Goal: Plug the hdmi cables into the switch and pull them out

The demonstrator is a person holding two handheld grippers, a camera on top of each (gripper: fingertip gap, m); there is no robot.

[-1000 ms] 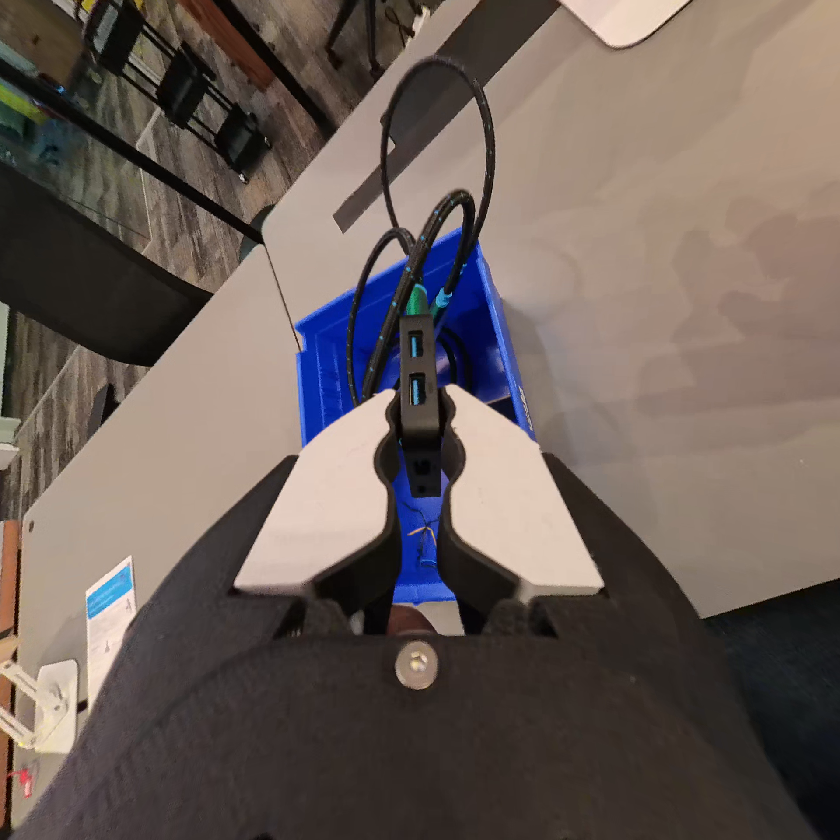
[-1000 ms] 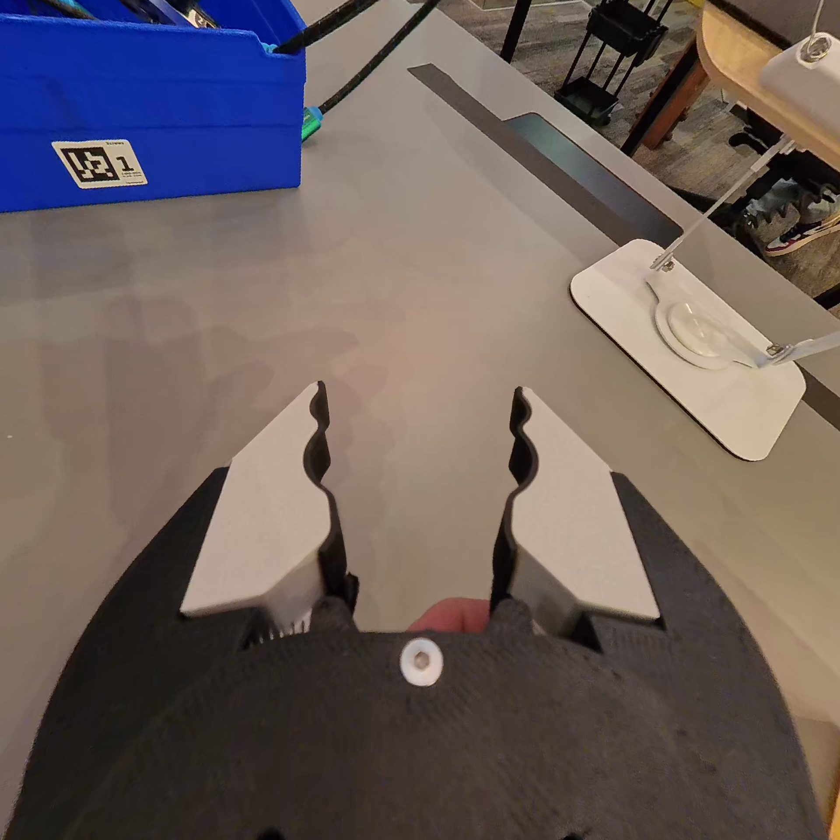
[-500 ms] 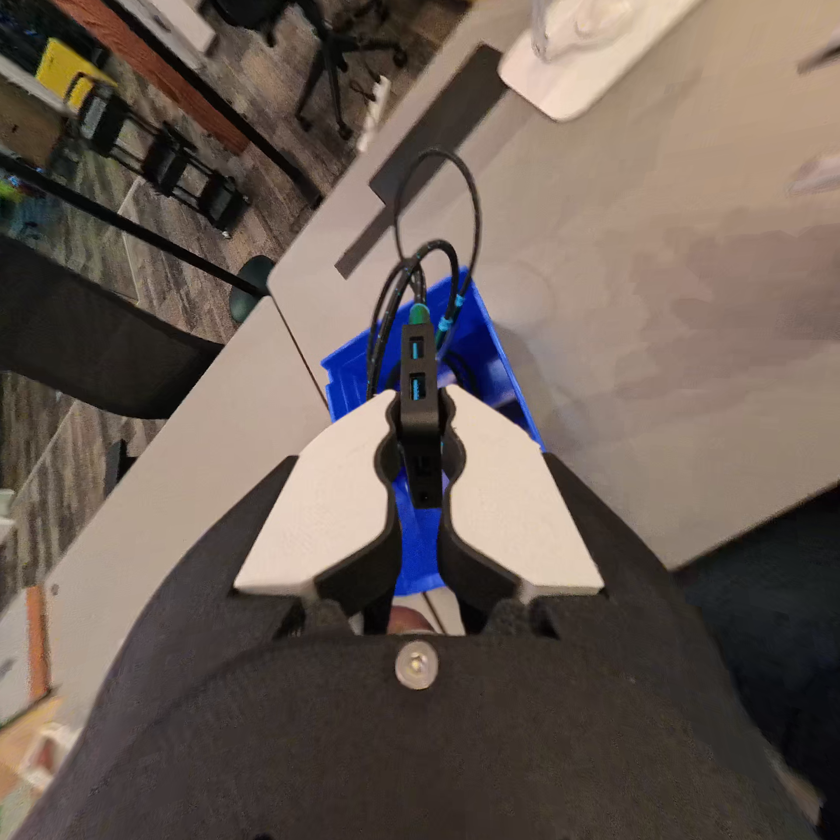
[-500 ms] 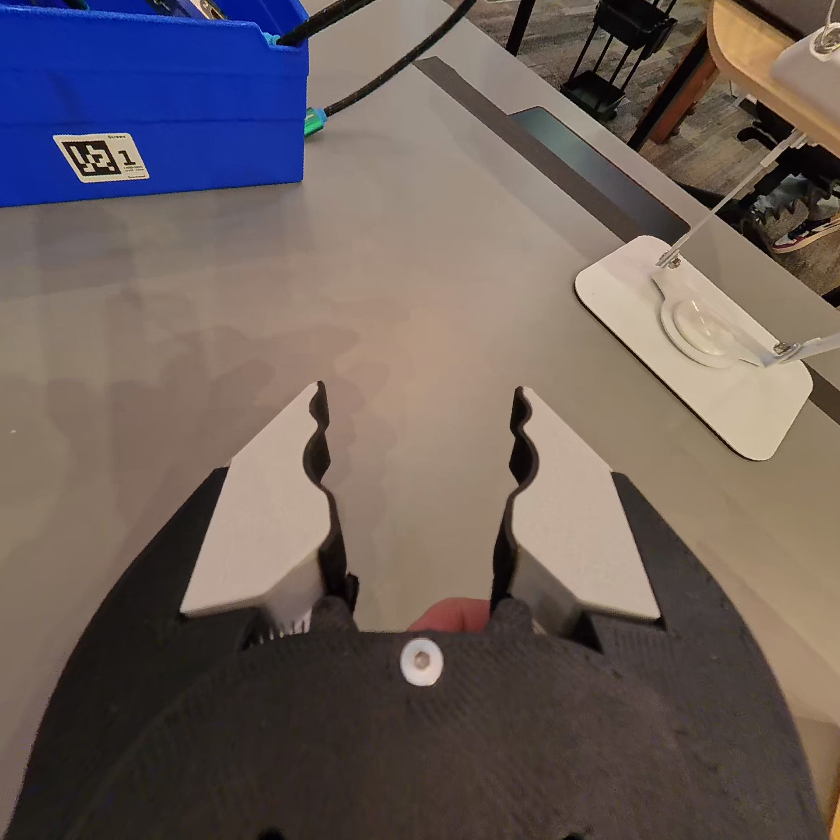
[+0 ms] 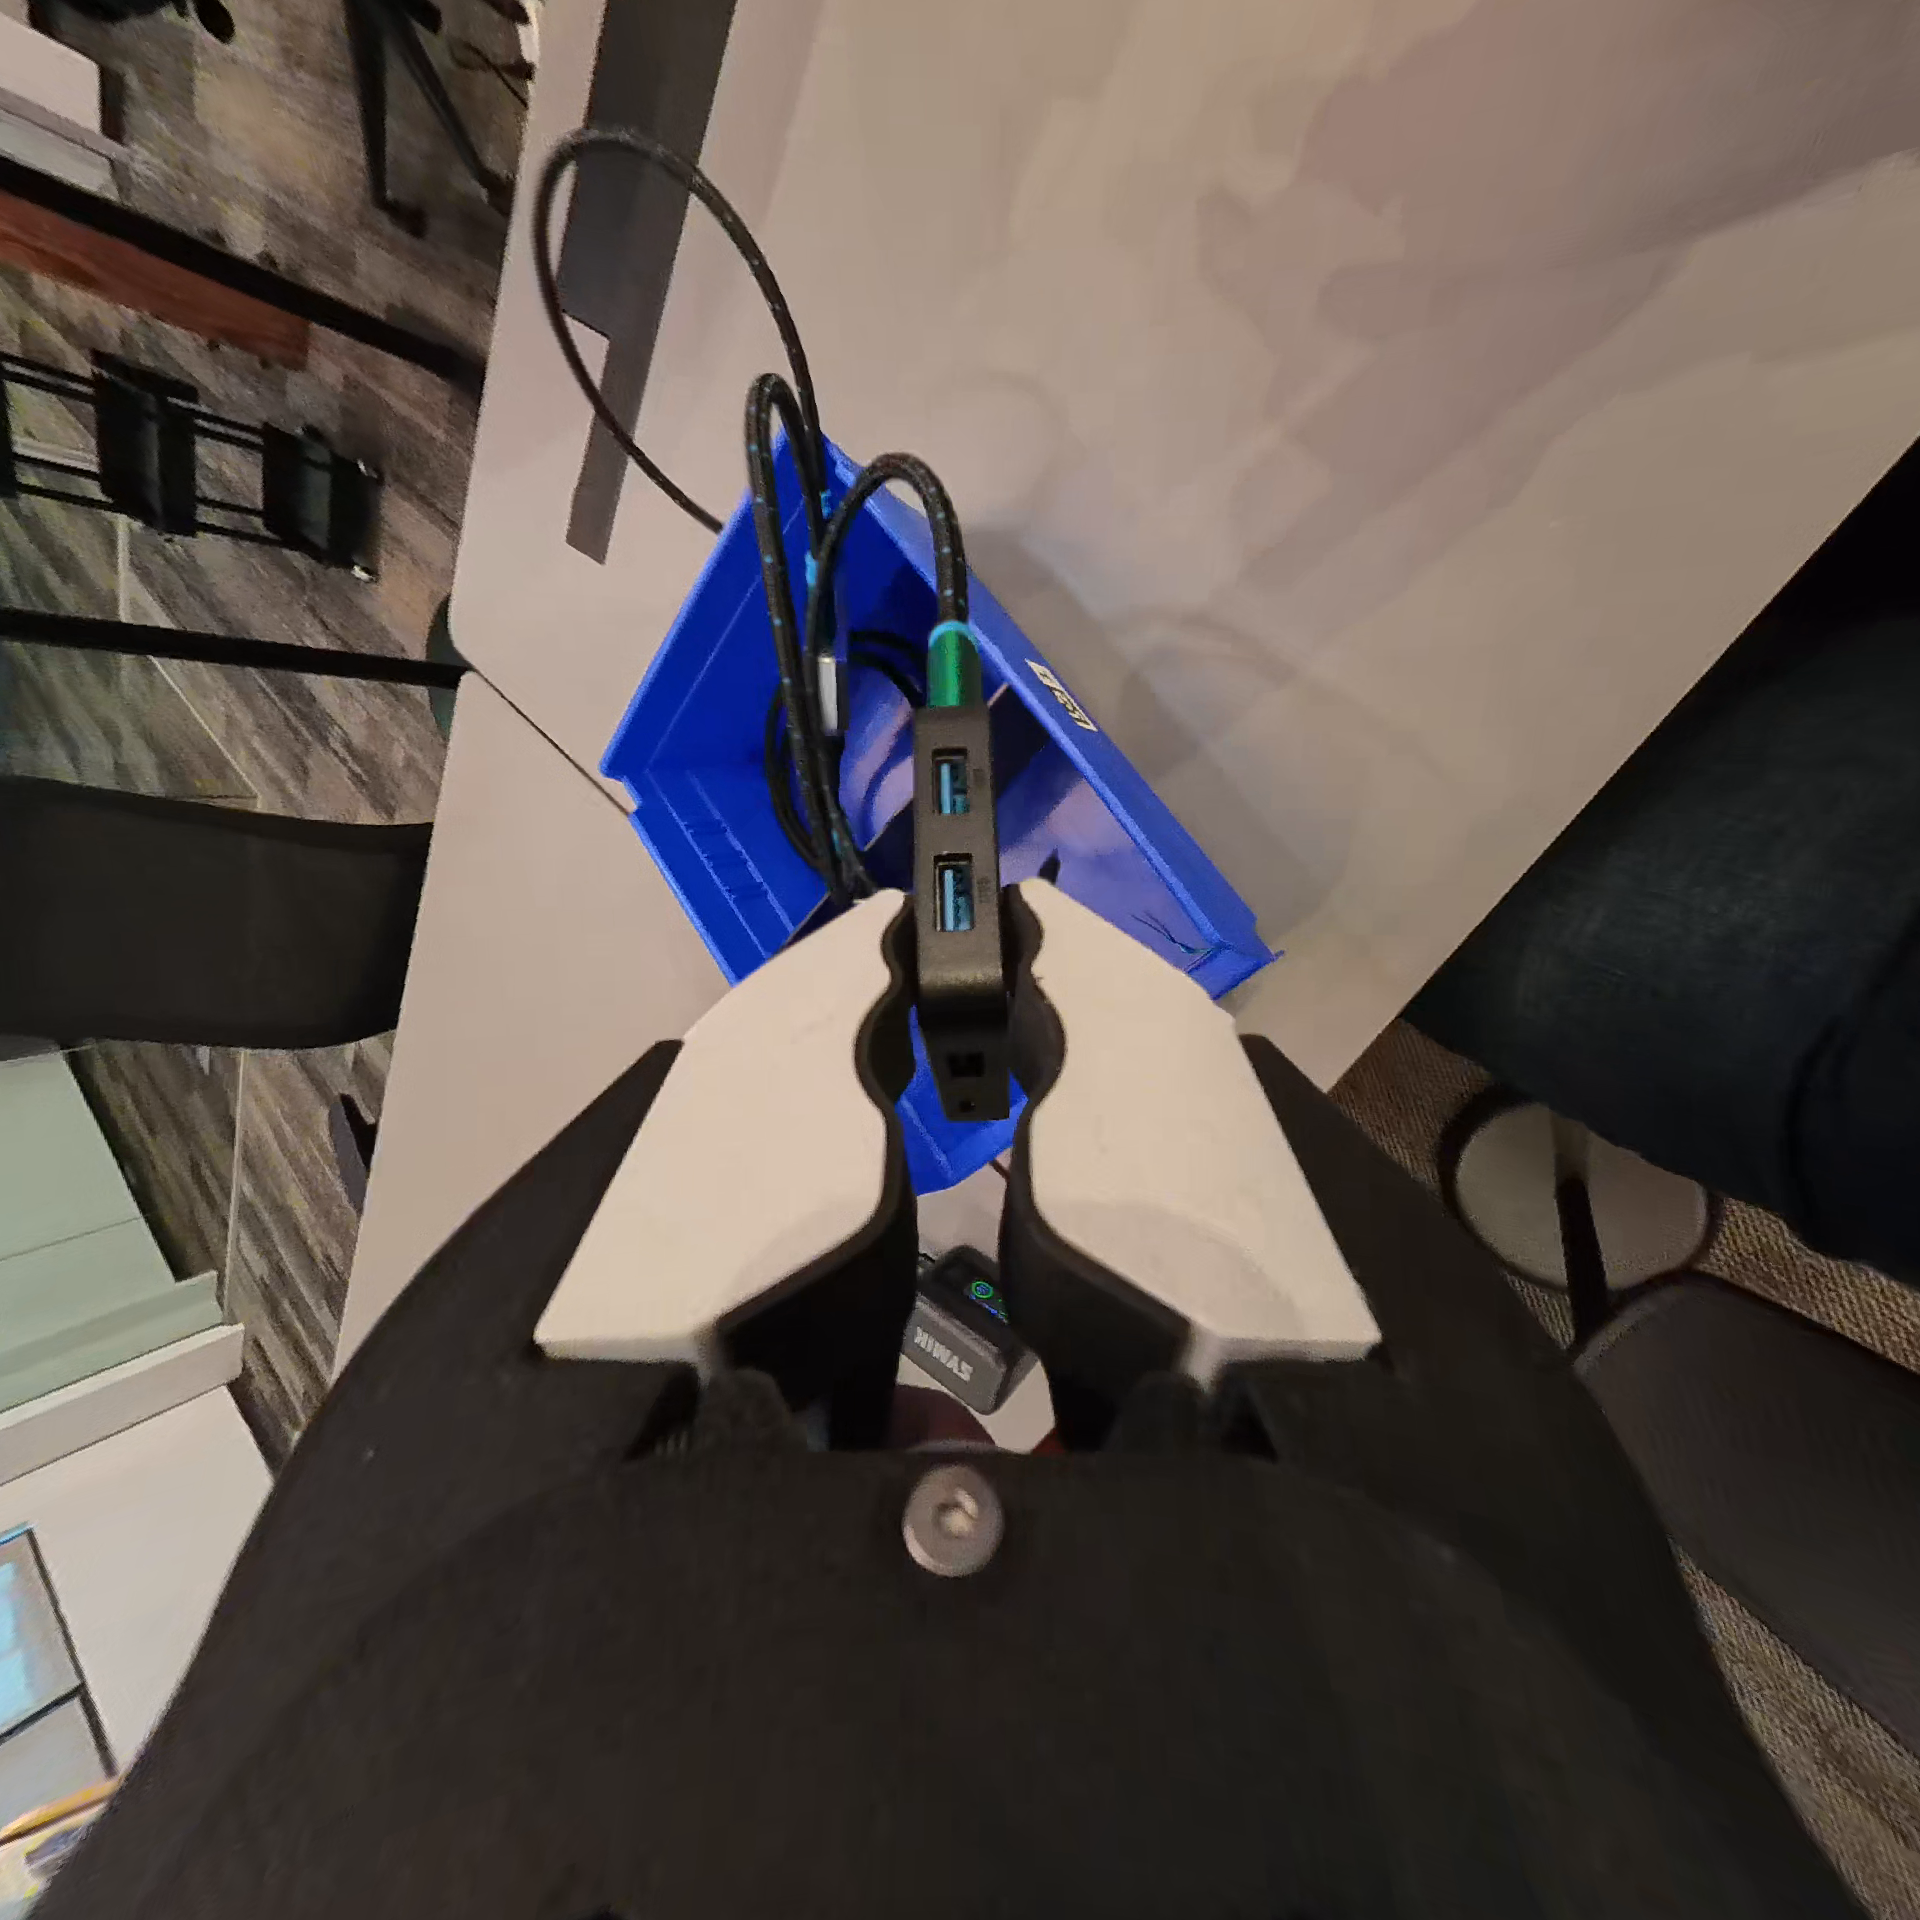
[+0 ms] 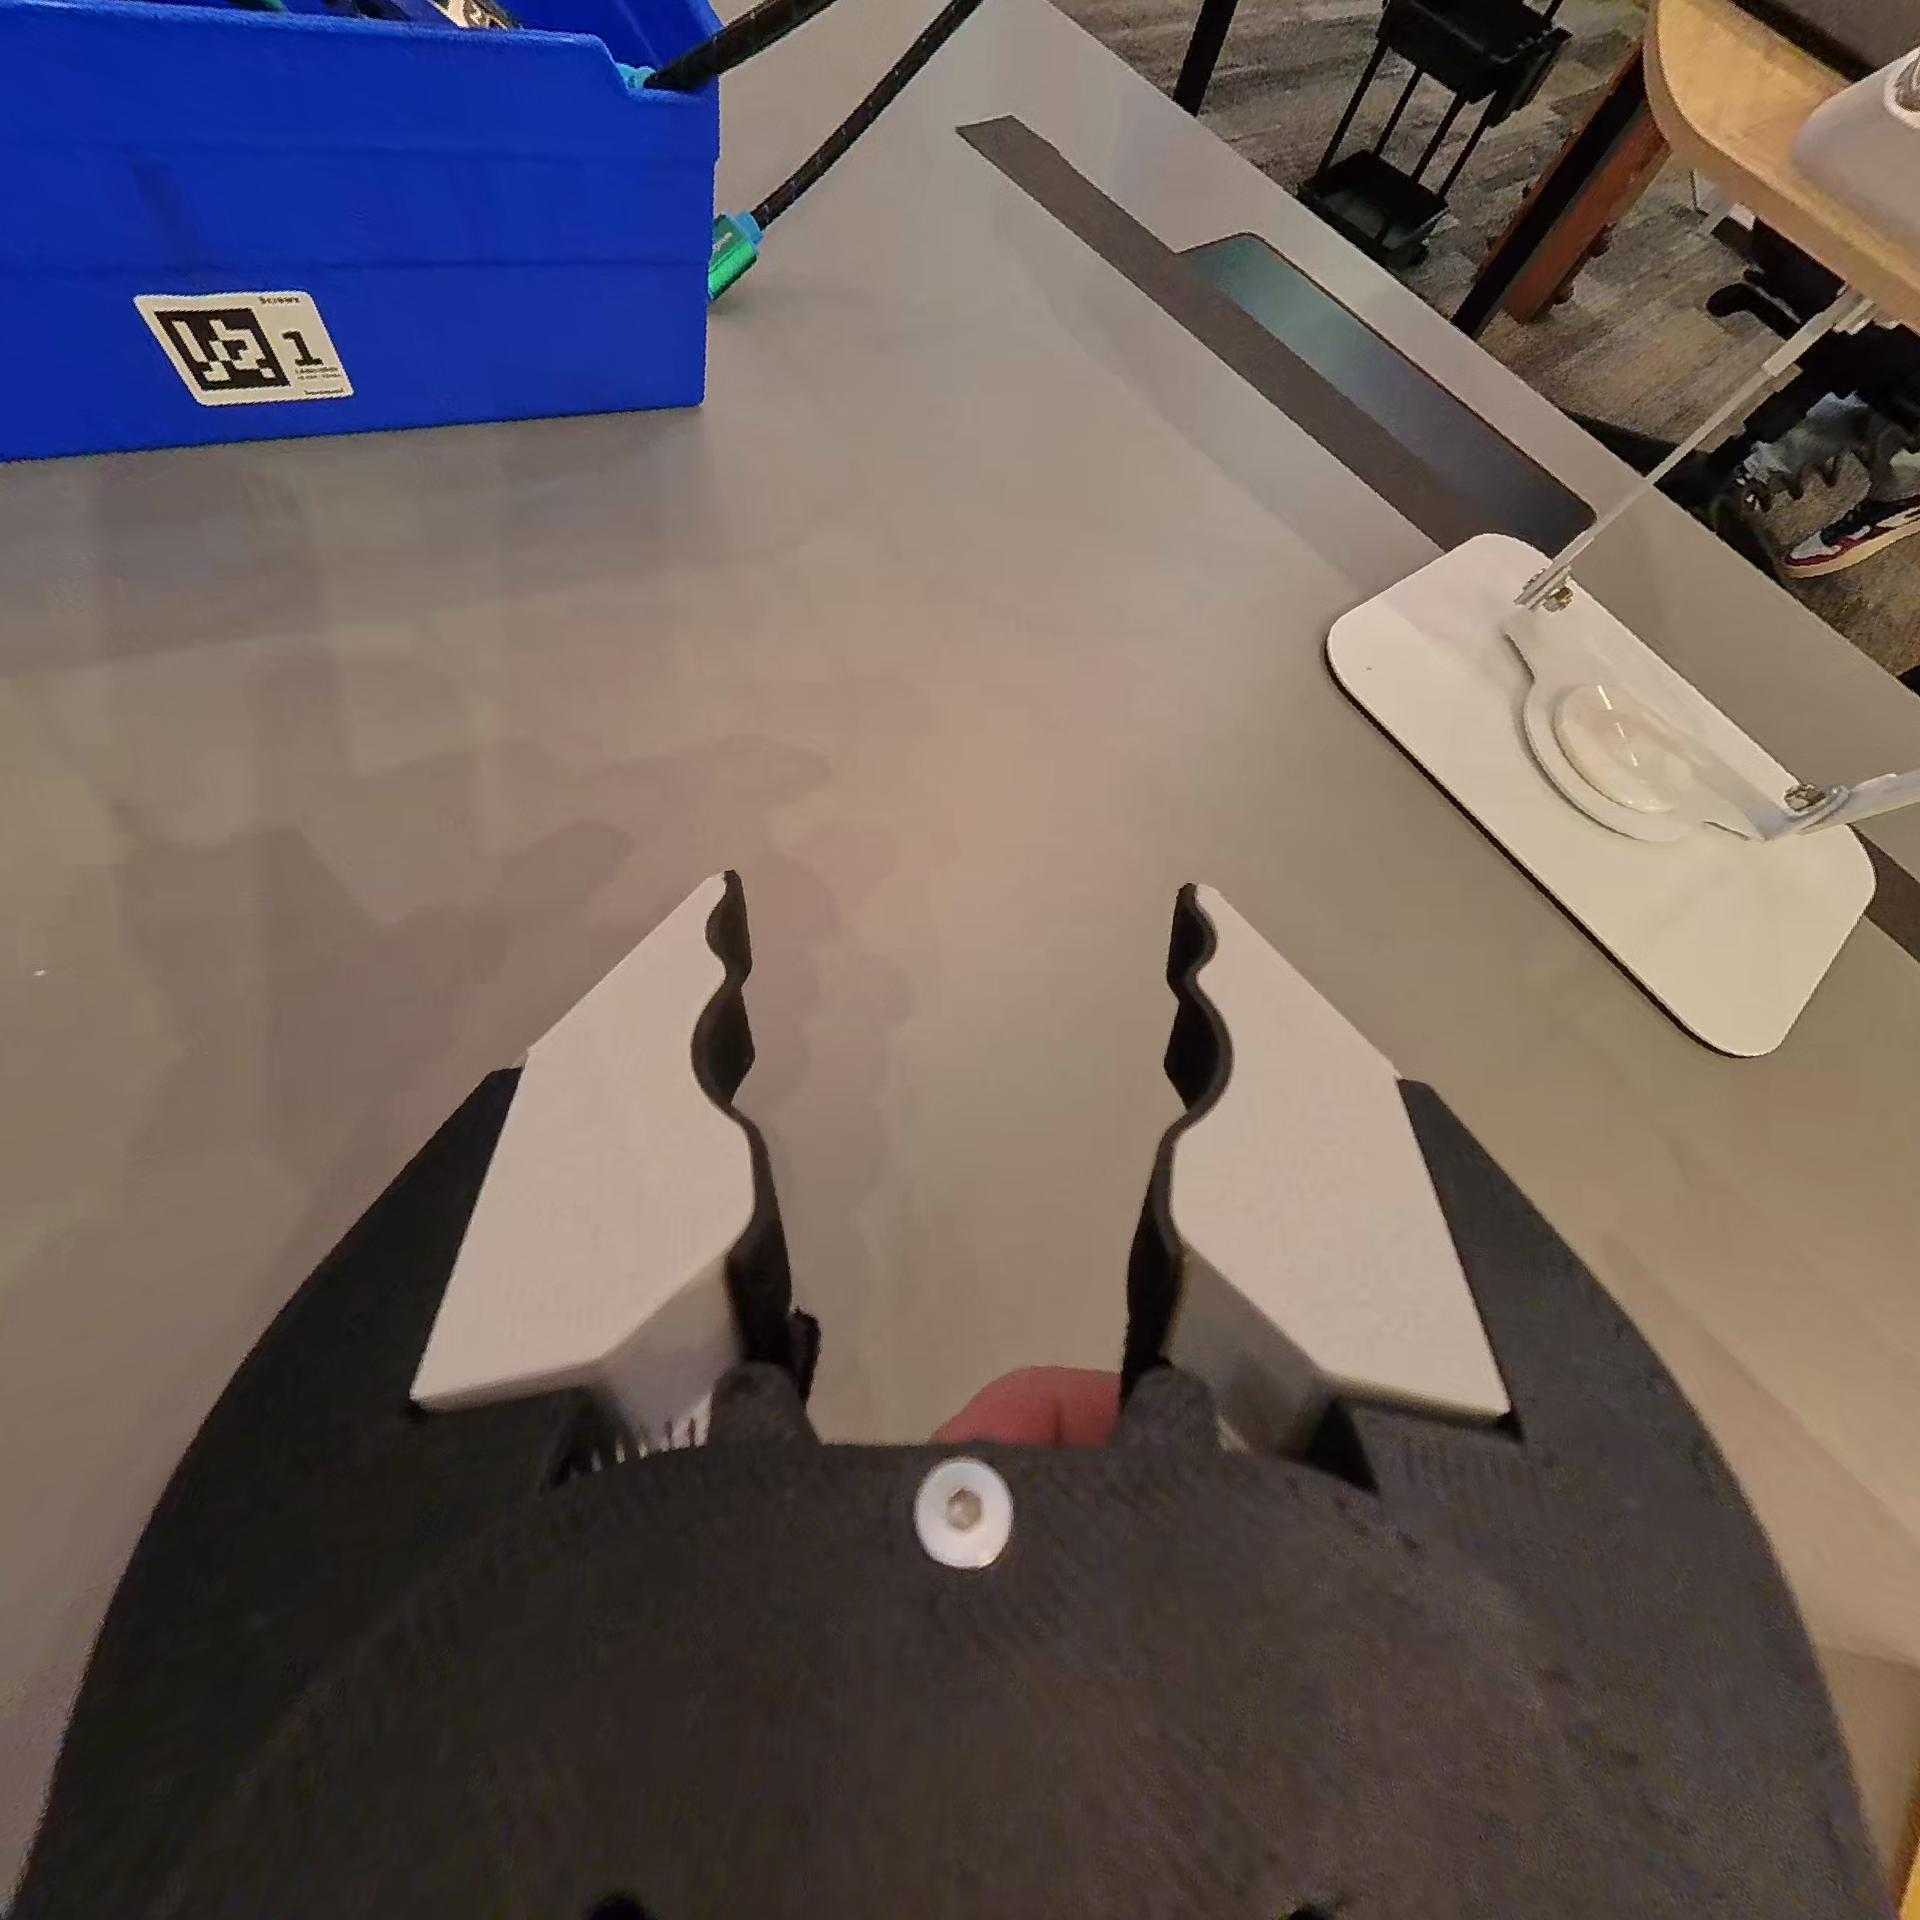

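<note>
Left claw (image 5: 958,914) clamps the black switch (image 5: 958,894); right claw (image 6: 958,883) gapes empty.

An office or lab workspace: a wide grey counter (image 6: 935,623) with a dark cable slot (image 6: 1278,343) ahead of the tool, carpet-tile floor (image 5: 239,644) beyond its edge, office chair legs (image 5: 416,114), and a white lamp base (image 6: 1600,810) to the right.

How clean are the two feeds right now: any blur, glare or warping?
Left wrist view: wide-angle bending at the edges, soft blur at the corners, switch sharp in the left gripper. Right wrist view: sharp, soft overlapping shadows and a warm sheen on the table.
</note>
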